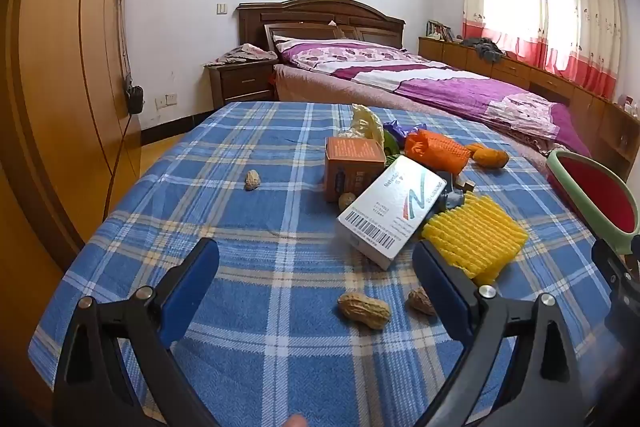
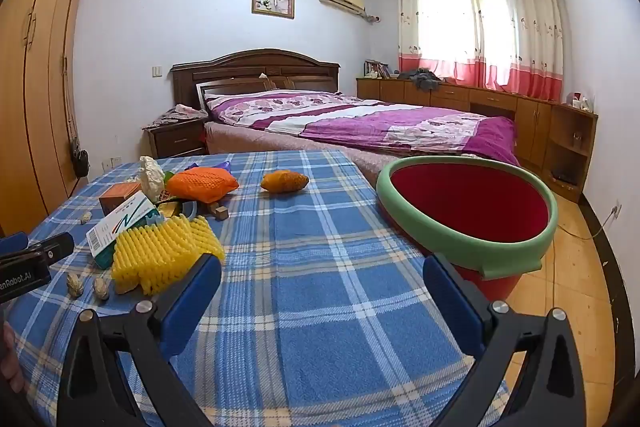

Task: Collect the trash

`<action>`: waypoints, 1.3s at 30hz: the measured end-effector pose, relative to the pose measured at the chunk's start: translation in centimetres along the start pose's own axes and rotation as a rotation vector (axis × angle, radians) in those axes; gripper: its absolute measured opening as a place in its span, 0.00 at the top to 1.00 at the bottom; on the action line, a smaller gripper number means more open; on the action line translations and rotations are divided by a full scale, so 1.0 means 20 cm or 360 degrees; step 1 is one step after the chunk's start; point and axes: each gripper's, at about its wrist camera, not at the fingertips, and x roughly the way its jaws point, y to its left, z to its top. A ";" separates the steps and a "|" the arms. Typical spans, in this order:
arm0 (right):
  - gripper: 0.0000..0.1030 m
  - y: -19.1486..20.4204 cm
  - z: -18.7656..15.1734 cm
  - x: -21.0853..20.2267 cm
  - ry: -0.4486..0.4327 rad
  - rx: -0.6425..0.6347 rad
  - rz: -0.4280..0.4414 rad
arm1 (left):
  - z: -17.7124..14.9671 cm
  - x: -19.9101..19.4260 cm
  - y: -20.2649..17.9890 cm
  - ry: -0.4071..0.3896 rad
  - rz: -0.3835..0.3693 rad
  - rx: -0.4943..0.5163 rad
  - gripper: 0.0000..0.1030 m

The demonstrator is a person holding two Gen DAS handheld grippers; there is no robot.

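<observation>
- Your left gripper (image 1: pixel 316 267) hung over the table (image 1: pixel 240 227), its fingers (image 1: pixel 192 279) wide apart and empty.
- Your right gripper (image 2: pixel 322 291) also had its fingers (image 2: pixel 192 299) spread, gripping nothing.
- The trash lay left of the red bucket (image 2: pixel 472 247): a white box (image 1: pixel 390 213), yellow foam net (image 1: pixel 474 241), orange net (image 1: pixel 438 149) and brown box (image 1: pixel 352 167).
- Peanut shells (image 1: pixel 364 311) lay on the table, nearer you than the white box.

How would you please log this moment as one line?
left claw: open, empty | right claw: open, empty | trash pile: on cloth | bucket: empty
</observation>
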 end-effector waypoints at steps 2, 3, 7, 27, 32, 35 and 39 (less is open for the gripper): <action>0.00 0.00 0.00 0.00 0.0000 -0.0003 -0.0003 | 0.00 0.00 0.00 -0.0005 0.0003 -0.0002 0.06; 0.00 0.00 0.00 0.00 0.0000 -0.0003 -0.0003 | 0.00 -0.01 0.00 -0.0007 0.0003 -0.0003 0.06; 0.00 0.00 0.00 0.00 -0.0002 -0.0005 -0.0005 | -0.01 -0.03 0.01 -0.0015 0.0007 -0.0005 0.06; 0.00 0.00 0.00 0.00 -0.0002 -0.0002 -0.0002 | -0.01 0.01 -0.01 0.0022 -0.0001 0.0005 0.06; 0.00 0.00 0.00 0.00 -0.0003 -0.0001 -0.0002 | -0.01 0.01 -0.01 0.0024 -0.0001 0.0003 0.06; 0.00 0.00 0.00 0.00 -0.0003 -0.0001 -0.0002 | -0.01 0.01 -0.01 0.0024 -0.0002 0.0003 0.06; 0.00 0.00 0.00 0.00 -0.0002 -0.0001 -0.0002 | -0.01 0.01 -0.01 0.0025 -0.0002 0.0003 0.06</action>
